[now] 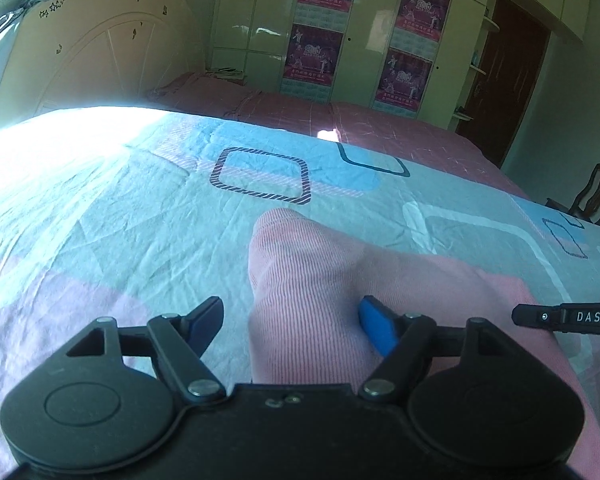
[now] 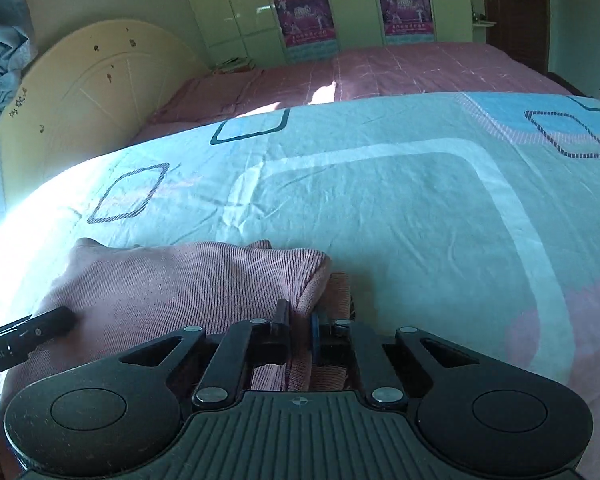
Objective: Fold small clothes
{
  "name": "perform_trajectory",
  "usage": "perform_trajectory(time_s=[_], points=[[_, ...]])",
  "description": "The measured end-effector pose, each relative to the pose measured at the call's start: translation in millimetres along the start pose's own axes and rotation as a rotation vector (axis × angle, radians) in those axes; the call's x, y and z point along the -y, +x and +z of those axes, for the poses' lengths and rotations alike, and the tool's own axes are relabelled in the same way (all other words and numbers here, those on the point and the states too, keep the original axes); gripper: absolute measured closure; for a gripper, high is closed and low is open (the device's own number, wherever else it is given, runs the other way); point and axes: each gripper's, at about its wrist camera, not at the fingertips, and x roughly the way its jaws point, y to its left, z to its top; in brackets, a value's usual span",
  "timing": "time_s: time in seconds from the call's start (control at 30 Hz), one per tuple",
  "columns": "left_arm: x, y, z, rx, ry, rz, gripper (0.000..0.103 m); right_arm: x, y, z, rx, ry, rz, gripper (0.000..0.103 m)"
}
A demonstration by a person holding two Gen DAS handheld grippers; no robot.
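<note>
A pink ribbed garment [image 1: 300, 280] lies on the patterned bed sheet [image 1: 140, 220]. My left gripper [image 1: 292, 322] hovers over its left end, open. The black finger [image 1: 208, 320] stands off the cloth's left edge and the blue pad [image 1: 376, 328] rests against the cloth. In the right wrist view the same pink garment [image 2: 160, 280] lies folded over, and my right gripper [image 2: 298, 320] is shut on its right edge, with cloth bunched between the close-set pads. One finger of the left gripper [image 2: 40, 332] shows at the garment's left end there.
The light blue and pink sheet [image 2: 380, 200] covers the near bed; a second bed with a pink cover [image 1: 340, 116] lies behind. A cream headboard [image 1: 112, 48], a wardrobe with posters [image 1: 320, 20], a dark door [image 1: 508, 68] and a wooden chair [image 1: 592, 196] ring the room.
</note>
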Motion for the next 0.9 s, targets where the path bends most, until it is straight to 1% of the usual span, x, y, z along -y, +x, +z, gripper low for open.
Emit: perform_trajectory(time_s=[0.03, 0.1, 0.13, 0.17, 0.2, 0.27, 0.33, 0.43, 0.5, 0.53, 0.57, 0.6, 0.7, 0.73, 0.8, 0.9], points=[[0.3, -5.2, -0.9, 0.002, 0.006, 0.000, 0.030, 0.6, -6.0, -0.1, 0.000, 0.005, 0.010, 0.093], [-1.0, -18.3, -5.2, 0.005, 0.012, -0.009, 0.030, 5.0, -21.3, -2.3, 0.002, 0.046, 0.053, 0.079], [-1.6, -23.5, -7.5, 0.007, 0.010, -0.008, 0.030, 6.9, -31.5, -4.7, 0.014, 0.067, 0.070, 0.054], [-1.9, -29.2, -10.3, 0.009, 0.007, -0.008, 0.030, 8.2, -41.7, -8.7, 0.032, 0.084, 0.080, 0.034], [-2.2, -34.1, -12.9, 0.004, 0.006, -0.012, 0.030, 8.0, -50.3, -13.3, 0.046, 0.085, 0.091, 0.034], [-1.2, -43.7, -19.1, -0.006, 0.002, -0.015, 0.030, 3.0, -62.4, -23.8, 0.026, 0.044, 0.097, 0.034], [1.0, -49.9, -24.9, -0.020, 0.004, -0.014, 0.030, -1.9, -71.0, -35.8, 0.025, 0.012, 0.092, 0.034], [5.0, -58.2, -35.9, -0.043, 0.012, -0.019, 0.030, -9.4, -77.5, -53.4, 0.003, -0.029, 0.081, 0.035], [6.8, -63.8, -43.7, -0.045, 0.019, -0.024, 0.029, -13.1, -76.1, -65.9, -0.026, -0.065, 0.056, 0.055], [7.4, -66.7, -47.0, -0.041, 0.021, -0.021, 0.029, -13.0, -74.7, -70.3, -0.041, -0.069, 0.047, 0.075], [7.6, -69.2, -50.0, -0.038, 0.020, -0.023, 0.029, -9.4, -73.1, -75.1, -0.053, -0.054, 0.044, 0.079], [7.3, -71.7, -52.7, -0.040, 0.014, -0.026, 0.029, -6.6, -73.6, -78.0, -0.053, -0.038, 0.039, 0.079], [5.7, -79.4, -57.9, -0.040, -0.005, -0.036, 0.029, 2.5, -78.5, -81.7, -0.044, 0.020, 0.027, 0.089], [6.3, -80.7, -60.3, -0.037, 0.004, -0.037, 0.028, 4.8, -76.5, -83.1, -0.047, 0.033, 0.013, 0.089], [6.2, -79.0, -65.0, -0.043, 0.022, -0.033, 0.026, 8.6, -71.5, -85.2, -0.070, 0.055, 0.014, 0.089], [5.6, -86.4, -67.8, -0.049, 0.013, -0.033, 0.027, 6.8, -81.3, -81.9, -0.059, 0.057, 0.020, 0.089]])
